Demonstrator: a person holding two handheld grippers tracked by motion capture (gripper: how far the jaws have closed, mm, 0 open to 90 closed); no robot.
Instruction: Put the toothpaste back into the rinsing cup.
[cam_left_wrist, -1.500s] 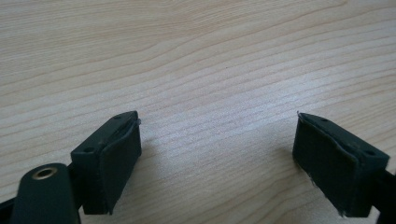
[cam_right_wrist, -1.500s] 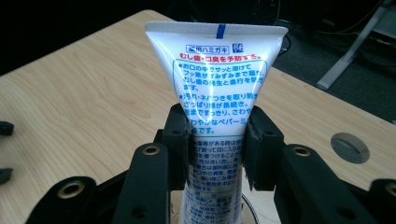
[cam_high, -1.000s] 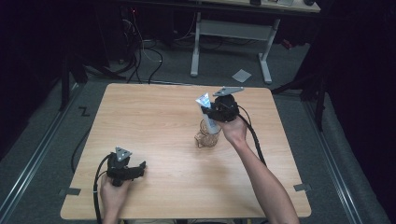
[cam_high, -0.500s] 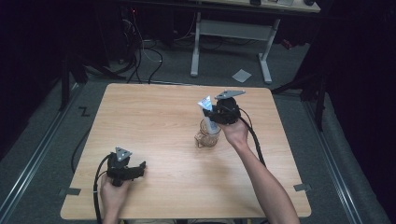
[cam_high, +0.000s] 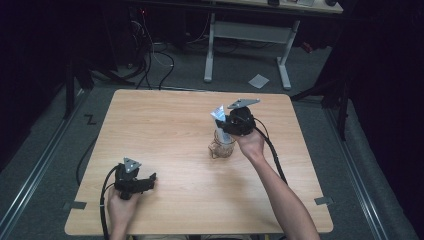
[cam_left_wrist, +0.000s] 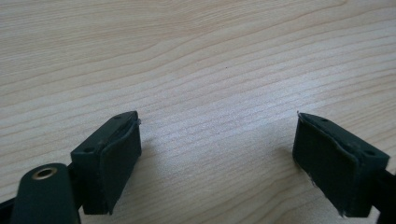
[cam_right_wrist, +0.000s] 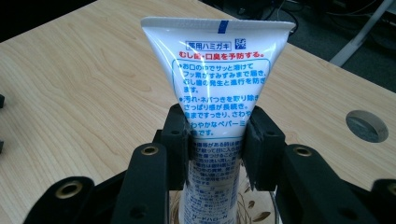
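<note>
Right gripper (cam_right_wrist: 217, 140) jaws clamp toothpaste tube (cam_right_wrist: 219, 88) upright over glass cup (cam_high: 221, 148); left gripper (cam_left_wrist: 217, 163) jaws wide, resting on worktop (cam_high: 165, 125).

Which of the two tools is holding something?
The right tool: its jaws clamp a white tube above the glass cup. The left tool is open above bare table.

The toothpaste tube (cam_right_wrist: 219, 93) carries Japanese print, headed 薬用ハミガキ.

Dim lab or workshop, bare wooden table (cam_high: 165, 125), tangled floor cables (cam_high: 150, 60), metal-framed workbench (cam_high: 250, 30) behind
</note>
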